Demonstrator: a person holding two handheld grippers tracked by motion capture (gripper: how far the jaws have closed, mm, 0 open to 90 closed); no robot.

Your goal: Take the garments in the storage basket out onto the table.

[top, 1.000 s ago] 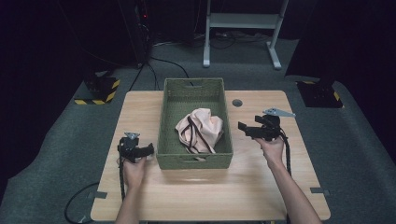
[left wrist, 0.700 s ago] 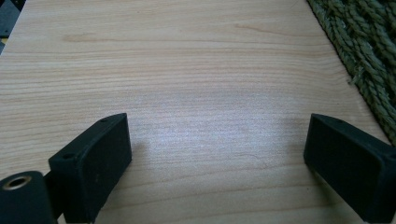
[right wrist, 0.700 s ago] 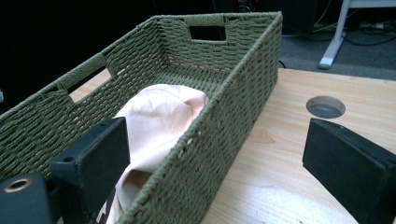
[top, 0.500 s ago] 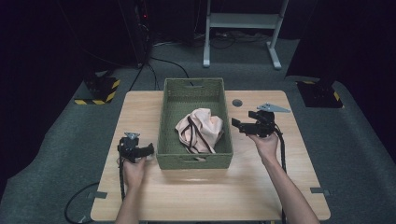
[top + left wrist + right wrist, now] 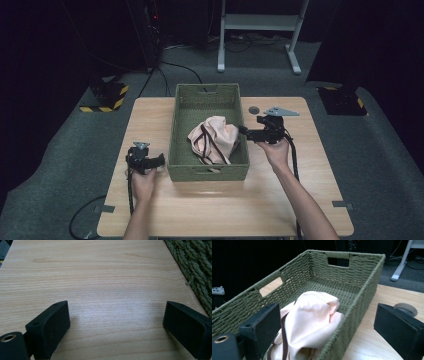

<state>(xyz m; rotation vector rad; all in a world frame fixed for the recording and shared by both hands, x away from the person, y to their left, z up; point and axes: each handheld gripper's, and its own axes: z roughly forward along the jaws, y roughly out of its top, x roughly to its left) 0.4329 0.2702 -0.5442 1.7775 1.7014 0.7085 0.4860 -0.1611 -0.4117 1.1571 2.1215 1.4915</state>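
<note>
A green woven basket [image 5: 235, 106] stands in the middle of the wooden table [image 5: 220, 210]. Inside it lies a crumpled pink cloth [image 5: 215, 137] with dark brown straps. My right gripper [image 5: 244, 131] hovers at the basket's right rim, pointing left toward the cloth, jaws open and empty. In the right gripper view the cloth [image 5: 312, 320] lies just beyond the jaws, inside the basket wall [image 5: 362, 287]. My left gripper [image 5: 159, 161] rests low over the table left of the basket, open and empty; the basket's weave [image 5: 197, 270] shows beside it.
A small round grey grommet [image 5: 254, 110] sits in the tabletop right of the basket. Black-and-yellow striped bases [image 5: 107, 97] and a white metal stand [image 5: 260, 30] are on the dark floor beyond the table.
My right gripper has moved left, from beside the basket to over its right rim near the cloth. The left gripper has stayed still.
</note>
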